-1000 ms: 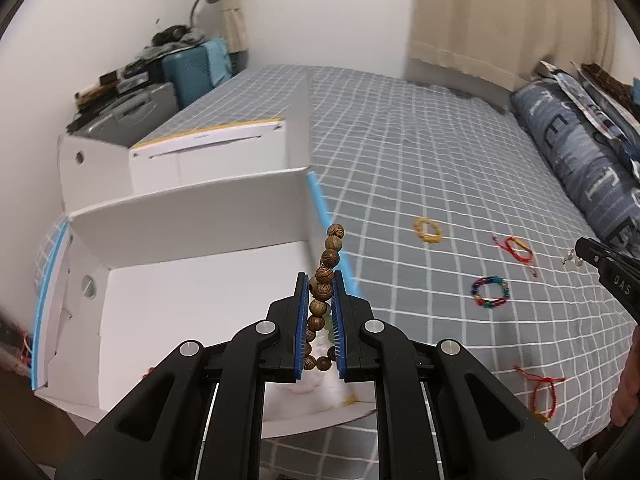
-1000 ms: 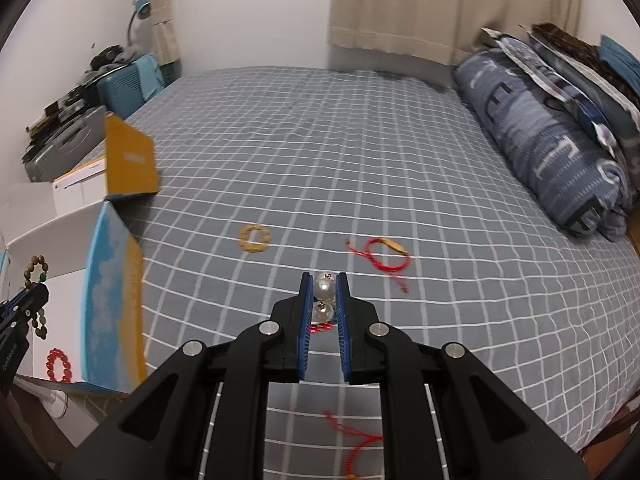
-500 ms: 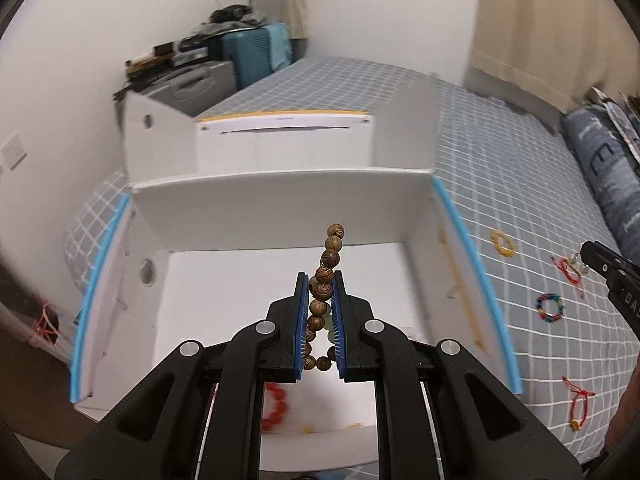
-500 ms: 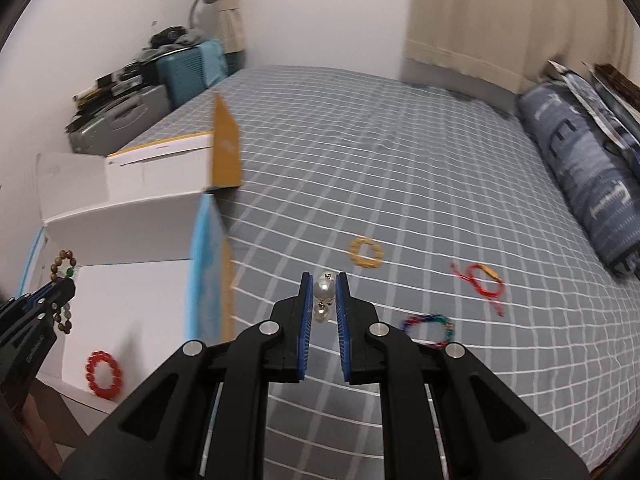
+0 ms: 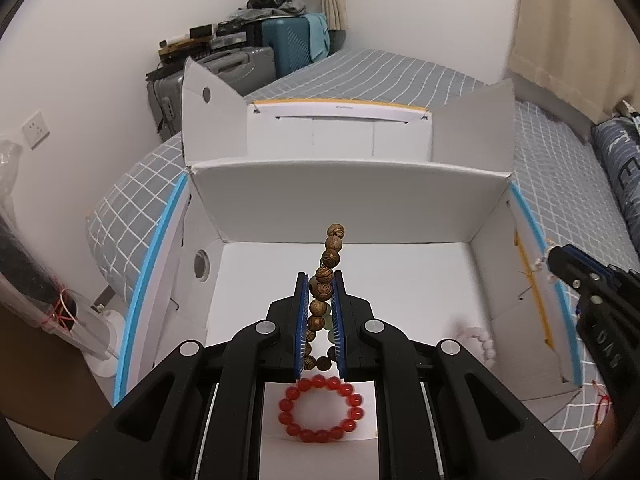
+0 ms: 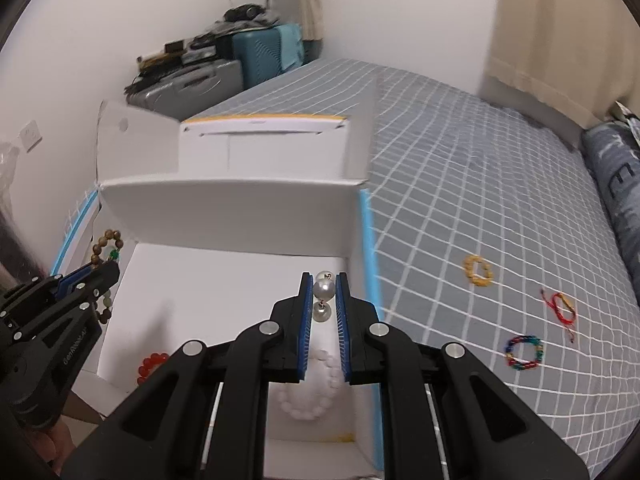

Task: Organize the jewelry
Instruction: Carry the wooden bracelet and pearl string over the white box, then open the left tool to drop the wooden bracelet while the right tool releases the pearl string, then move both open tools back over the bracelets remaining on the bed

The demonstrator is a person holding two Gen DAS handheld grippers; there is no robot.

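So the left gripper (image 5: 320, 312) is pinching a brown wooden bead bracelet (image 5: 325, 280), blue pads clamped on the strand with a few beads sticking up past the tips and a green bead tucked lower down. It's hanging over the open white cardboard box with blue edges (image 5: 400, 184), and right under the jaws a glossy red bead bracelet (image 5: 320, 408) is lying on the box floor, with a pale pink bead bracelet (image 5: 482, 340) off to its right.

The right gripper (image 6: 323, 300) is squeezing a pearl drop earring (image 6: 323, 290), one round pearl between the pads and a smaller one dangling just below, poised over the box's right-hand end near the wall.

Out past that wall on the grey checked bedspread (image 6: 460, 200) there's a yellow bead ring (image 6: 478, 272), a red cord bracelet (image 6: 562, 308) and a multicolour bead bracelet (image 6: 524, 352) waiting.

My guess: the wooden strand is light and floppy, so grabbing across the beads is fine. The pearl looks slick and tiny, so I'd hold it dead centre, gently, or it'll probably squirt out
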